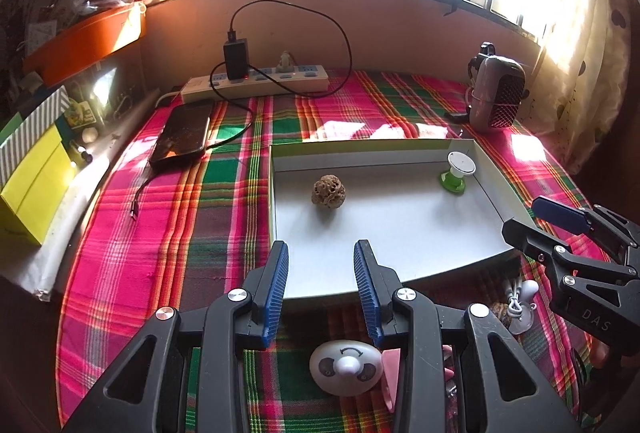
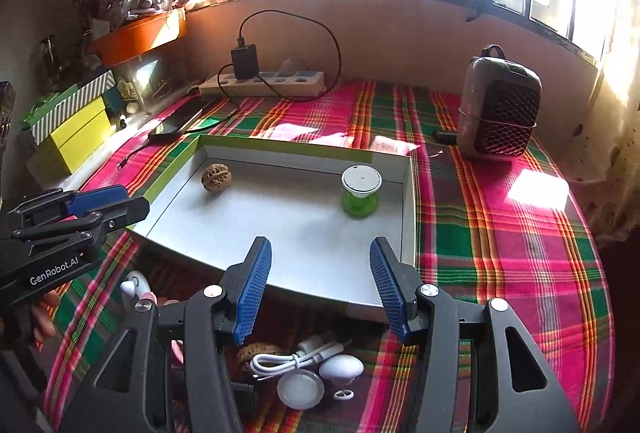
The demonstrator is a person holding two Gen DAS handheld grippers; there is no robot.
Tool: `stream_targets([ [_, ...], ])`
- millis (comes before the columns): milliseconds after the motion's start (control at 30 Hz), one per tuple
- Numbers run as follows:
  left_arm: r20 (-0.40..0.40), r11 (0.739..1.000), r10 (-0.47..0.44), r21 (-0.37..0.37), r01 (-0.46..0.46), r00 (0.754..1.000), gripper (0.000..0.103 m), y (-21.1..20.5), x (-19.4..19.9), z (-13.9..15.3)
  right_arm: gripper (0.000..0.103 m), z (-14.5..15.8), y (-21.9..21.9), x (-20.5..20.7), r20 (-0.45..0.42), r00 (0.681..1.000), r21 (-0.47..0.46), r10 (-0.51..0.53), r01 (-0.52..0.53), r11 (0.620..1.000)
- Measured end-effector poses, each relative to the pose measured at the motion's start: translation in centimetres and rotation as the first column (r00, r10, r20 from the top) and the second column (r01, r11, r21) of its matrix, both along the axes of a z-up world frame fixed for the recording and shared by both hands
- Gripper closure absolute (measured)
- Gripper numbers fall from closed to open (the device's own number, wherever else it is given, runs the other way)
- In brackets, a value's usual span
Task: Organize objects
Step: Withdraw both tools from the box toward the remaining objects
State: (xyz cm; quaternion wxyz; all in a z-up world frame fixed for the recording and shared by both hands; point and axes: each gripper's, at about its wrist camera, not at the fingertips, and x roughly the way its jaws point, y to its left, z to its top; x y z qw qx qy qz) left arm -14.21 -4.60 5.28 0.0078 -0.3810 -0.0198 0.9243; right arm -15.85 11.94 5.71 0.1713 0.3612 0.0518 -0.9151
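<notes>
Where sunlight falls across a plaid cloth, one shallow white tray point(image 1: 486, 193) with green outer walls, holding two things: one wrinkled brown walnut point(image 1: 326, 191) toward its back left, and one green spool with a white top point(image 1: 457, 171) in its back right corner, well apart from each other.

Nearer than the tray, loose on the cloth: one white oval disc with a central knob point(image 1: 345, 363), one coiled white cable point(image 2: 294, 359), one white egg-shaped piece point(image 2: 341, 367), one round translucent cap point(image 2: 300, 389), and a second walnut point(image 2: 256, 353), partly hidden.

Pink, green and red plaid tablecloth point(image 2: 500, 233) over the whole table. At the back, one power strip point(image 1: 256, 83) with a black charger plugged in, one dark phone point(image 1: 182, 137) lying flat, one grey mesh-fronted speaker point(image 2: 500, 105). At the left, yellow boxes point(image 1: 34, 177) and an orange planter point(image 1: 86, 41). Barred windows behind, very bright.

Left gripper point(image 1: 322, 283) low over the tray's near edge, blue pads parted, nothing between them. Right gripper point(image 2: 320, 285) likewise over the near edge, jaws spread wide and empty, just beside the left one.
</notes>
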Motion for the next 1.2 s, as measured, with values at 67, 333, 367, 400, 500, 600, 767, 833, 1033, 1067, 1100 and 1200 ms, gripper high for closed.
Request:
stream_targets([
  [67,0.003,1.000,0.007,0.008,-0.007,1.000,0.071,-0.3,0.5,-0.1,0.050,-0.1,0.2,0.6,0.002,1.000,-0.001,-0.002,0.002,1.000],
  [333,0.024,0.997,0.040,0.066,-0.041,0.999,0.071,-1.9,2.8,-1.3,0.050,-0.5,1.2,2.5,0.003,1.000,0.001,-0.024,0.024,1.000],
  [367,0.022,0.997,0.038,0.067,-0.039,0.999,0.071,-1.9,3.1,-1.4,0.050,-0.5,1.3,2.8,0.003,1.000,0.000,-0.025,0.025,1.000],
  [400,0.024,0.997,0.035,0.068,-0.037,0.999,0.071,-2.0,3.3,-1.5,0.050,-0.6,1.4,3.0,0.004,1.000,-0.001,-0.026,0.026,1.000],
  [500,0.035,0.996,0.033,0.083,-0.036,0.999,0.071,-2.3,3.9,-1.8,0.050,-0.8,1.8,3.6,0.009,0.999,0.000,-0.031,0.031,1.000],
  [600,0.035,0.995,0.028,0.094,-0.031,0.999,0.071,-2.4,4.5,-2.0,0.050,-1.2,2.0,4.2,0.018,0.999,-0.001,-0.034,0.034,0.999],
  [767,0.041,0.989,-0.010,0.149,0.004,0.999,0.070,-2.6,5.5,-2.5,0.050,-1.6,2.7,5.3,0.031,0.998,-0.010,-0.046,0.046,0.999],
  [833,0.050,0.987,-0.021,0.162,0.013,0.999,0.069,-2.6,5.7,-2.9,0.050,-1.8,3.0,5.6,0.037,0.998,-0.010,-0.050,0.051,0.999],
  [1033,0.063,0.973,-0.063,0.224,0.048,0.996,0.068,-2.5,6.1,-3.5,0.050,-2.7,3.8,6.4,0.063,0.996,-0.007,-0.062,0.063,0.998],
  [1067,0.068,0.974,-0.067,0.222,0.051,0.995,0.068,-2.4,6.1,-3.6,0.050,-2.9,3.9,6.4,0.071,0.996,-0.008,-0.063,0.064,0.998],
  [1100,0.075,0.975,-0.068,0.218,0.050,0.995,0.068,-2.2,6.1,-3.8,0.050,-3.1,4.0,6.4,0.079,0.995,-0.009,-0.064,0.065,0.998],
  [1200,0.087,0.974,-0.074,0.222,0.053,0.993,0.068,-2.0,6.0,-4.1,0.050,-3.5,4.0,6.5,0.100,0.993,-0.016,-0.060,0.061,0.998],
])
